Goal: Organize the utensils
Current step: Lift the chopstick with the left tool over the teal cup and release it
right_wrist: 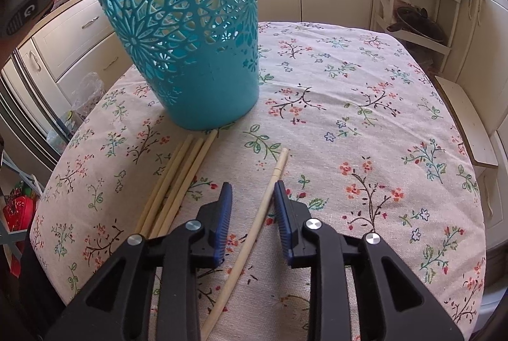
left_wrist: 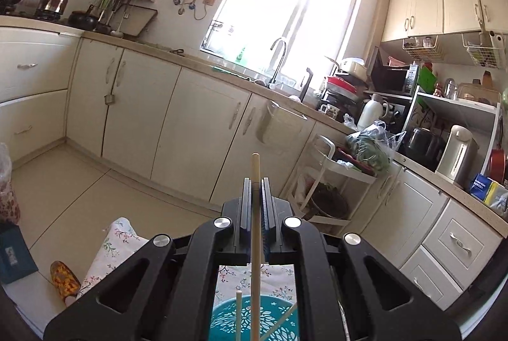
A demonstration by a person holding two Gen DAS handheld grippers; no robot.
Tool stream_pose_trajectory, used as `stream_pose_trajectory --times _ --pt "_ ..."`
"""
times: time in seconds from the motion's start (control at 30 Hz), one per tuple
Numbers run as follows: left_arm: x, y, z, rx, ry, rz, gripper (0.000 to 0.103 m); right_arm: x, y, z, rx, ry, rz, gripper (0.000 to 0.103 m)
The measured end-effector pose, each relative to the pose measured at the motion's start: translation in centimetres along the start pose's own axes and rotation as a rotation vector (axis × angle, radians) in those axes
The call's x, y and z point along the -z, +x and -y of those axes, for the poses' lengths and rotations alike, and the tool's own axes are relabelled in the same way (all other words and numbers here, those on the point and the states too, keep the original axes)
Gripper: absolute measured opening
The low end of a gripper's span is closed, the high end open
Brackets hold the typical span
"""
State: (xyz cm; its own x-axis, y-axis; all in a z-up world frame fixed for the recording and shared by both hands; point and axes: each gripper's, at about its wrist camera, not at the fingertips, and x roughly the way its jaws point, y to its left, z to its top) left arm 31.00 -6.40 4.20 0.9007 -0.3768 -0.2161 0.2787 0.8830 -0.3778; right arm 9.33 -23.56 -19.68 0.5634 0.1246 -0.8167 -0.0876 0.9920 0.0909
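The left hand-held gripper (left_wrist: 255,182) is pinched tight on a single wooden chopstick (left_wrist: 255,230), held above a teal cut-out basket (right_wrist: 190,33) that has two more chopsticks (left_wrist: 238,314) standing in it. The basket sits on a floral-clothed surface (right_wrist: 349,106). The right hand-held gripper (right_wrist: 253,187) points down at the surface with its jaws spread around a loose chopstick (right_wrist: 254,233), not pressing it. Four more chopsticks (right_wrist: 177,182) lie bunched just left, tips near the basket's base.
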Motion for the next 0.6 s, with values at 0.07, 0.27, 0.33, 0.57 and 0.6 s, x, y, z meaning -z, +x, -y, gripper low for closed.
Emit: stream_pose_trajectory --times 0.07,0.27,0.33,0.57,0.6 --pt "0.4 0.3 -0.3 -0.001 -0.005 -0.006 0.005 0.0 0.0 -0.1 0.001 -0.005 0.0 0.03" --pt "1.1 0.7 -0.1 -0.003 0.01 -0.03 0.005 0.0 0.1 -0.5 0.004 -0.015 -0.001 0.032" --pt "1.4 0.8 0.1 -0.004 0.03 -0.048 0.005 0.0 0.1 -0.5 0.003 -0.014 -0.001 0.032" --pt "2.9 0.7 1.1 0.01 0.099 -0.121 0.005 0.0 0.1 -0.6 0.006 -0.018 0.0 0.033" --pt "3.2 0.8 1.5 0.015 0.121 -0.141 0.005 0.0 0.1 -0.6 0.006 -0.018 0.0 0.033"
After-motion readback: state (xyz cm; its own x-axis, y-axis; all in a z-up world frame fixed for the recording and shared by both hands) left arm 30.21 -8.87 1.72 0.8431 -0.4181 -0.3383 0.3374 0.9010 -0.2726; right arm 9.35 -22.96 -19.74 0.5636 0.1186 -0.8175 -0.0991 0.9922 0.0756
